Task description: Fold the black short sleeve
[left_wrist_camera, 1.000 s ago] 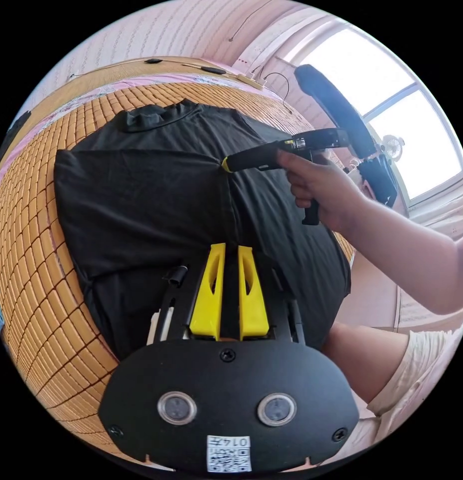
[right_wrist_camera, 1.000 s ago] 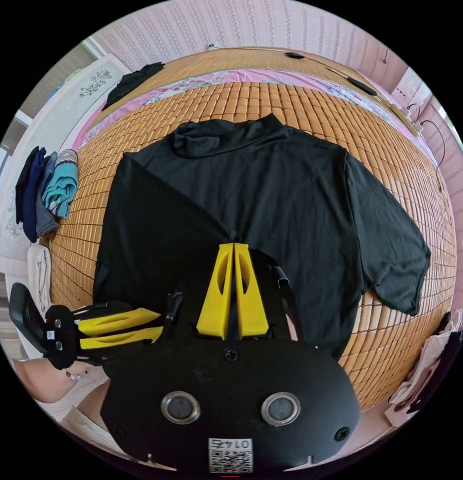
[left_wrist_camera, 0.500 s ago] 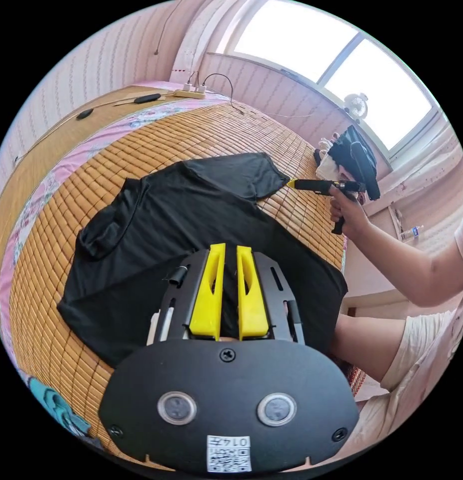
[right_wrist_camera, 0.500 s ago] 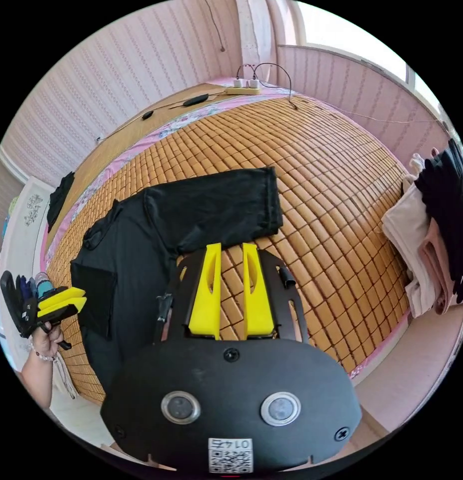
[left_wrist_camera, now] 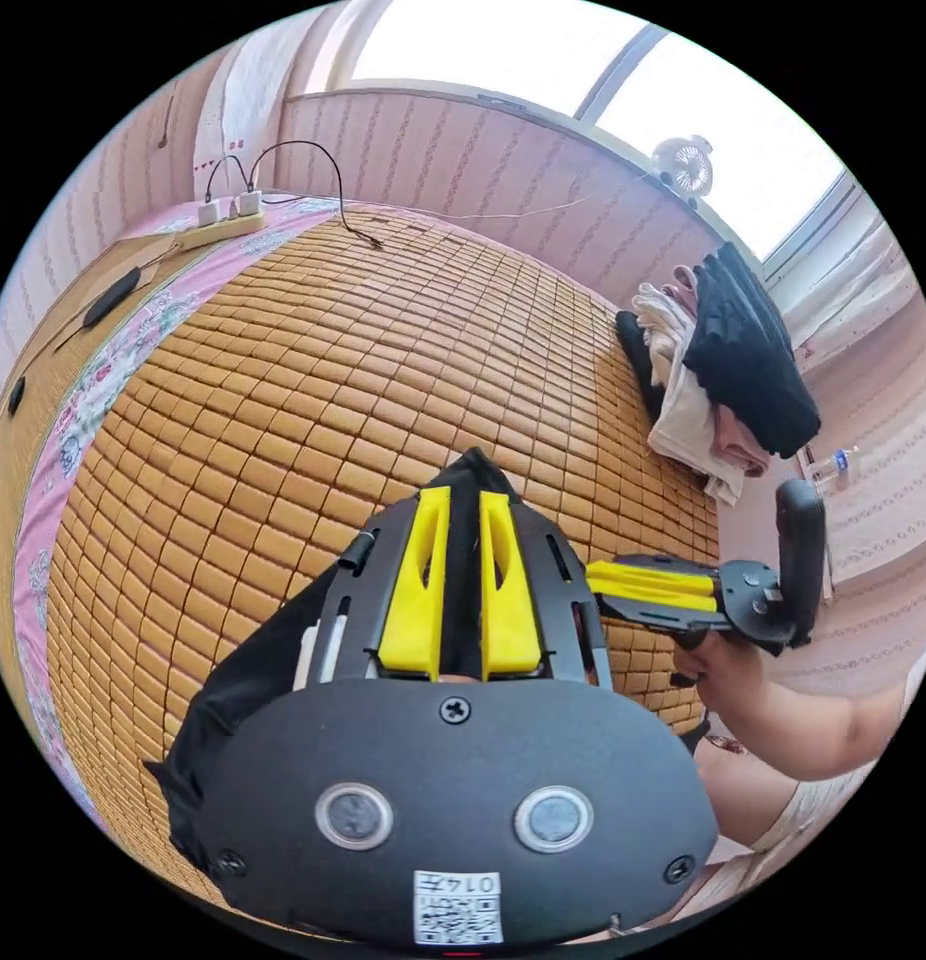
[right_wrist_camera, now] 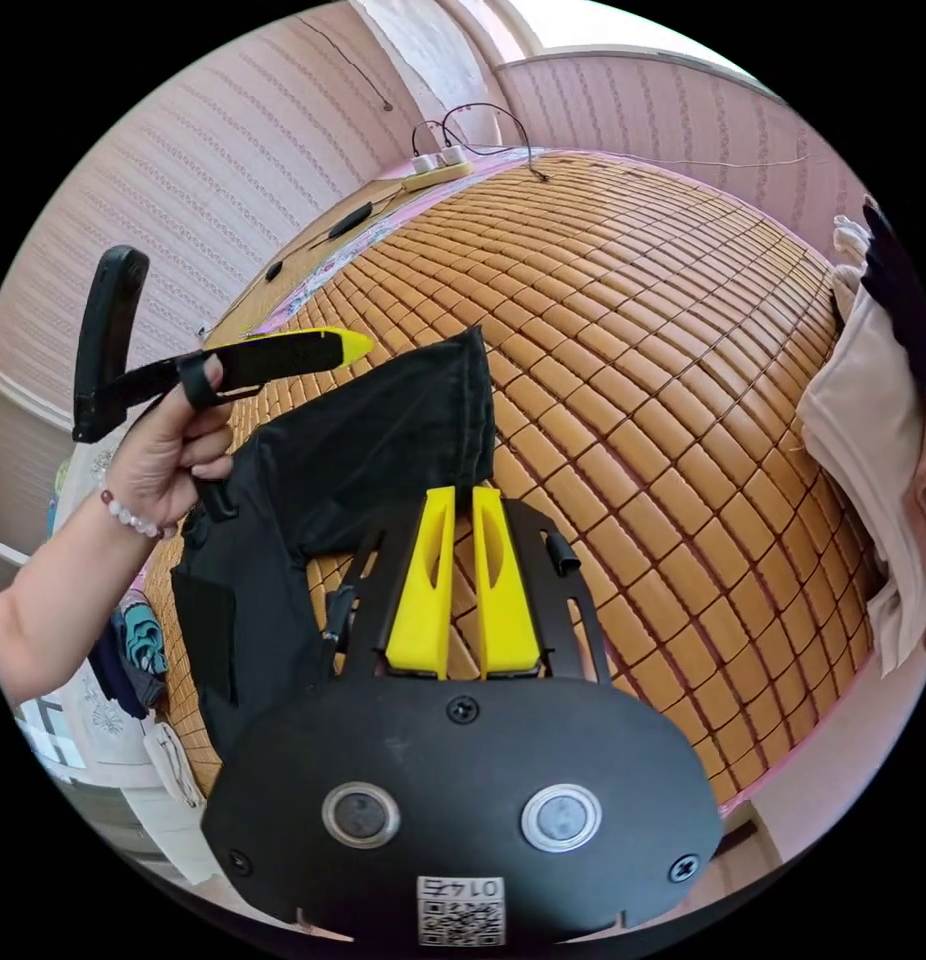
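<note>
Shirt [right_wrist_camera: 383, 440] lies on the mat [right_wrist_camera: 663, 330]. Right gripper [right_wrist_camera: 464, 492] pinches the sleeve hem; left gripper [left_wrist_camera: 464, 495] pinches cloth too. Thin bite may slip, so the fold could land crooked.

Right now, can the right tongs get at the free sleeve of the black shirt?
Probably yes. The right tongs sit just below the sleeve hem, nothing lying between them. The left tongs hover off to one side.
</note>
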{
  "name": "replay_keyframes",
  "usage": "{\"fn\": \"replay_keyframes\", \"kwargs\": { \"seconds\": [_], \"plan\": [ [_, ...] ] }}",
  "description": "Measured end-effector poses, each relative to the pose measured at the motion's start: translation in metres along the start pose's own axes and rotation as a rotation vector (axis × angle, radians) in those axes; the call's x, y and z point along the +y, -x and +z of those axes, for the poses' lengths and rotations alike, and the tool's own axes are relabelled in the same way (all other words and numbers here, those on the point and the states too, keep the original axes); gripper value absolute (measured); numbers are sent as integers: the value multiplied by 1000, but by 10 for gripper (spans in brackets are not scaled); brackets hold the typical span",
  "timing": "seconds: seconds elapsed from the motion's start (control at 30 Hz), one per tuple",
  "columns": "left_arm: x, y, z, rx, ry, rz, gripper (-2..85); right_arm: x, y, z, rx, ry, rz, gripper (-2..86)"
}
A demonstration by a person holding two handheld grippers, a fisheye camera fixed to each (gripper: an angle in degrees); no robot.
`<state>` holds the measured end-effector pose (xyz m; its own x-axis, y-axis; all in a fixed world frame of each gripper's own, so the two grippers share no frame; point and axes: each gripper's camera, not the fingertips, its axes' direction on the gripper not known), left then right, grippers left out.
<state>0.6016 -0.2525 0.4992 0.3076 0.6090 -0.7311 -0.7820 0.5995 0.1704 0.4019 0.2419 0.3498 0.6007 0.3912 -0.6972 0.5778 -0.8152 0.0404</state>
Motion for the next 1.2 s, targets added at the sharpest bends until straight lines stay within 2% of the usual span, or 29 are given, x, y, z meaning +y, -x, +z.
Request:
{"fn": "replay_keyframes", "kwargs": {
  "seconds": [0.13,0.3,0.4,0.57,0.7,0.77,0.97,1.07,1.2],
  "plan": [
    [-29,-15,55,-44,135,24,62,2,-7,-1,-31,1,-9,16],
    [-20,0,48,-23,99,32,4,1,-4,0,-25,8,-37,14],
    [-1,21,10,0,-3,-26,-7,-2,8,-15,-76,-49,-88,15],
    [88,43,-129,-22,-277,2,-9,7,61,-57,-242,-154,-288,18],
    [184,53,-197,-50,-321,-51,-7,35,120,-58,-386,-80,-458,19],
    [249,59,-206,-83,-248,-121,-1,51,144,-41,-416,14,-523,20],
    [394,83,-170,-67,-67,-454,40,111,188,42,-281,385,-643,24],
    [424,86,-171,-60,-95,-521,42,118,202,46,-184,399,-702,34],
    [418,93,-167,-65,-128,-530,49,107,240,58,-107,332,-775,59]
  ]
}}
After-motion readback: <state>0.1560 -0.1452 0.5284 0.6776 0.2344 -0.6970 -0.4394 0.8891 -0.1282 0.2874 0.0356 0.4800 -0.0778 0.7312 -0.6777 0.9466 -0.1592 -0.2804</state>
